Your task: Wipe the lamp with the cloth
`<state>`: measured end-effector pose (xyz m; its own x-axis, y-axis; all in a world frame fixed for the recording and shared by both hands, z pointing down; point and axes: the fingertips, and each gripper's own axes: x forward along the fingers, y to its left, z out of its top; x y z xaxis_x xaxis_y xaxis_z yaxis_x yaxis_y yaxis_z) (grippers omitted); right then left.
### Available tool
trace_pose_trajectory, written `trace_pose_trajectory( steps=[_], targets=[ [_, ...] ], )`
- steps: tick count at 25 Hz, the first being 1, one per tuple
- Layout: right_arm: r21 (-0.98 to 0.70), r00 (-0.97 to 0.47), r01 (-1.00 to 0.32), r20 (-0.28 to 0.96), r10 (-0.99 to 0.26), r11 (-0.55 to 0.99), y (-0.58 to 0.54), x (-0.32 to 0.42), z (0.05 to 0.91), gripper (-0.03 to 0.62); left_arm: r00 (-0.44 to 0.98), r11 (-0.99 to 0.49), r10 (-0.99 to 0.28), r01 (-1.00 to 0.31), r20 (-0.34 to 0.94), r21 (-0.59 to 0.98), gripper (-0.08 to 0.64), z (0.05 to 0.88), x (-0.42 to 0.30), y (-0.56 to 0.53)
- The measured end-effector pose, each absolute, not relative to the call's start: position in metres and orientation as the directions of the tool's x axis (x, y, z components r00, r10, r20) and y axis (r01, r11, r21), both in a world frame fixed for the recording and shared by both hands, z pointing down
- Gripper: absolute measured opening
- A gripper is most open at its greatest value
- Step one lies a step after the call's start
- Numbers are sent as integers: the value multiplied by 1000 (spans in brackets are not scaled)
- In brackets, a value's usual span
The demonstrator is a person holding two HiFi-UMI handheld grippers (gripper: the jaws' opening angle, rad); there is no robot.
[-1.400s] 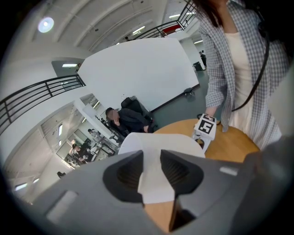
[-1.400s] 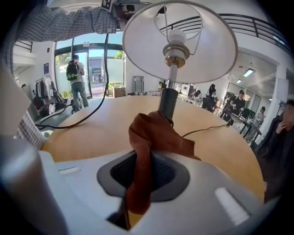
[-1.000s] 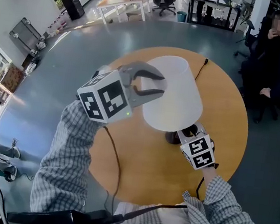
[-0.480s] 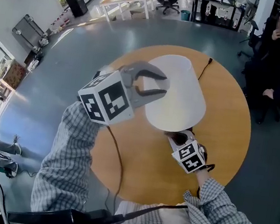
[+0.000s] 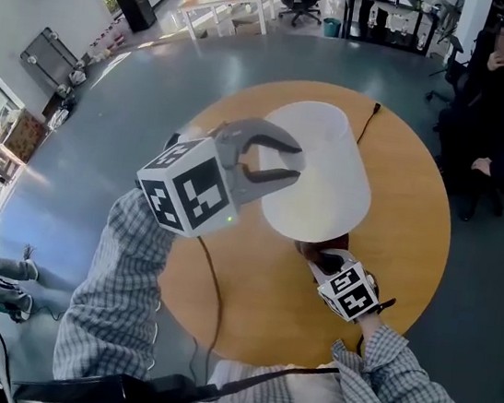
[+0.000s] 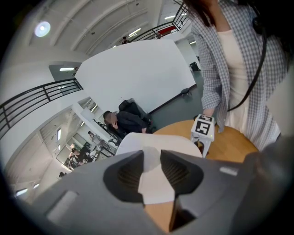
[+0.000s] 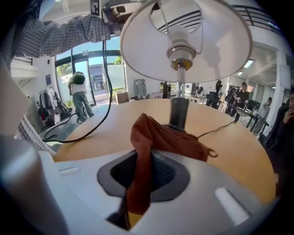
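Right gripper (image 5: 326, 260) has sunk and tipped since a second ago, and its marker cube now sits further toward 6 o'clock in the head view. The left gripper (image 5: 291, 158) has kept its place.

A round wooden table (image 5: 265, 309) stands on a grey floor (image 5: 126, 104) in an open office. Desks and office chairs stand at 12 o'clock, and a person in dark clothes (image 5: 502, 110) sits just off the table's 2 o'clock edge. The lamp stands a little toward 1 o'clock of the table's middle, its white lamp shade (image 5: 330, 179) hiding most of the base from above. A thin cord (image 5: 368, 119) runs off it toward 12 o'clock. A black cable (image 5: 208, 283) crosses the wood toward 7 o'clock.

At 9 o'clock of the shade, the left gripper's fingers (image 6: 177, 172) stand partway apart. The shade fills the gap from pad to pad, so they look clamped on its side.

At 5 o'clock, under the shade's rim, the right gripper's jaws are nearly together and clenched on a rust-red cloth (image 7: 151, 137). It rises out of the pads as a bunched fold and drapes forward toward the lamp's dark stem (image 7: 179, 110). Whether the cloth touches the stem cannot be told.
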<state>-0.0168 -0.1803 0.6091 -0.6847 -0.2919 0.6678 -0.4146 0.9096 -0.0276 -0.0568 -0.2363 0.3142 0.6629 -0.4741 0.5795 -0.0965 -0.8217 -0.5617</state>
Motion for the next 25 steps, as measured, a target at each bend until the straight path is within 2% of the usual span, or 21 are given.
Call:
trace_pose_trajectory(
  steps=[7,10,13,20,25],
  targets=[
    [11,-647,-530,642,-412,848,-189,49,580,63,671,-815,-455,-50,585,-577,114,315,-45,-217],
    [76,-619,-515,657,-431,854,-182,56,575,63,687,-817,-435,-30,582,-575,112,316,-39,-203],
    [119,-595,-454,697,-400,883,-166,47,571,63,692,-813,-432,-22,578,-582,112,313,-33,-194],
    [47,-555,-364,791,-257,930,-120,22,623,64,701,-812,-407,16,586,-584,109,318,-14,-174],
    [19,-523,-346,826,-209,938,-104,13,647,66,713,-817,-371,55,595,-575,107,324,-2,-153]
  ],
)
